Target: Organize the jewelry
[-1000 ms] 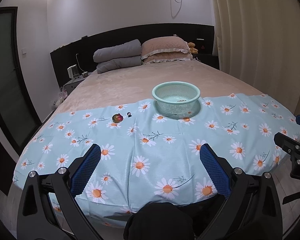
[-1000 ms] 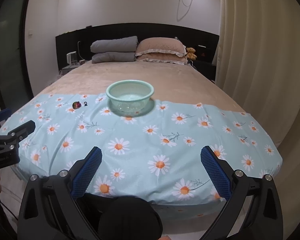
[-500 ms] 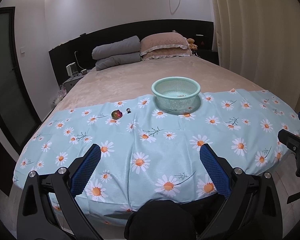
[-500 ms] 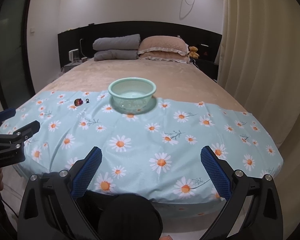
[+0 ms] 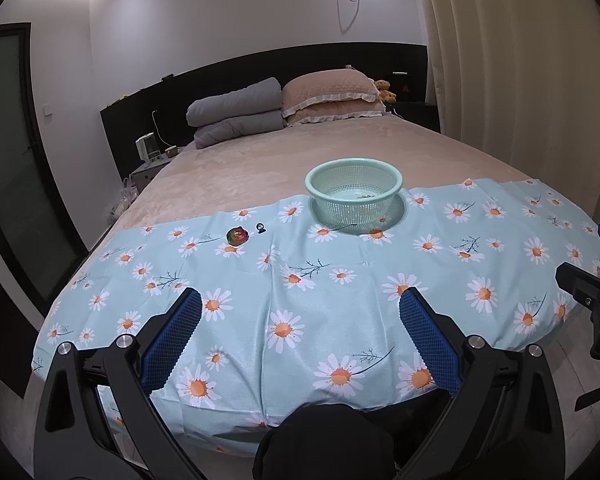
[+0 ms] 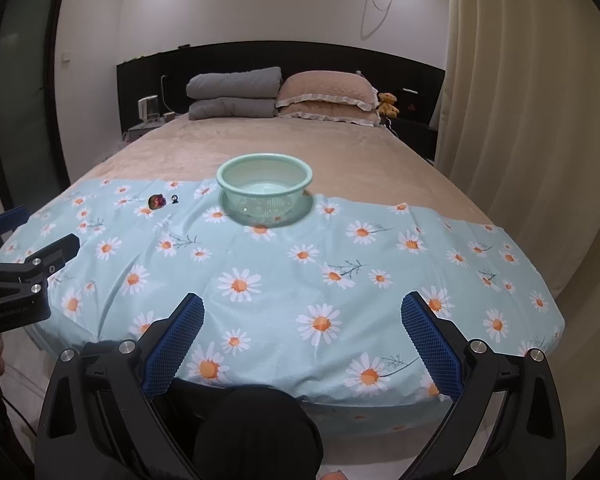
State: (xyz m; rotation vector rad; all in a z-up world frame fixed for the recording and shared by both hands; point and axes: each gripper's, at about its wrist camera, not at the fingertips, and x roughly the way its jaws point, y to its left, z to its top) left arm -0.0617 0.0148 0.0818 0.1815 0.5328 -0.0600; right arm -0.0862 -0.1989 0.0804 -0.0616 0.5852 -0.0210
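**Both grippers spread wide at the foot of the bed**

Over the near edge of the pale-blue daisy-print cloth (image 5: 300,280), the left gripper (image 5: 300,308) hangs with its blue-padded fingers (image 5: 172,336) spread wide apart and nothing between them. Off that edge's right end, the right gripper (image 6: 302,312) is just as wide and just as empty; one of its black arms also shows at the right edge of the left wrist view.

The cloth covers the foot of a beige bed (image 5: 260,160). At the far edge of the cloth, about midway along it, stands a round mint-green plastic mesh basket (image 5: 354,190), upright, with a few small brownish bits lying in its bottom, too small to name with any certainty. Toward the far left corner of the cloth, well apart from the basket, lies a small iridescent, multicoloured trinket (image 5: 237,236), and just beside it, on the basket side, a tiny dark ring-like piece (image 5: 261,227), apart from the trinket. Both are far from either gripper.

At the head of the bed, a folded grey quilt (image 5: 236,110) sits beside two stacked tan frilled pillows (image 5: 328,96).
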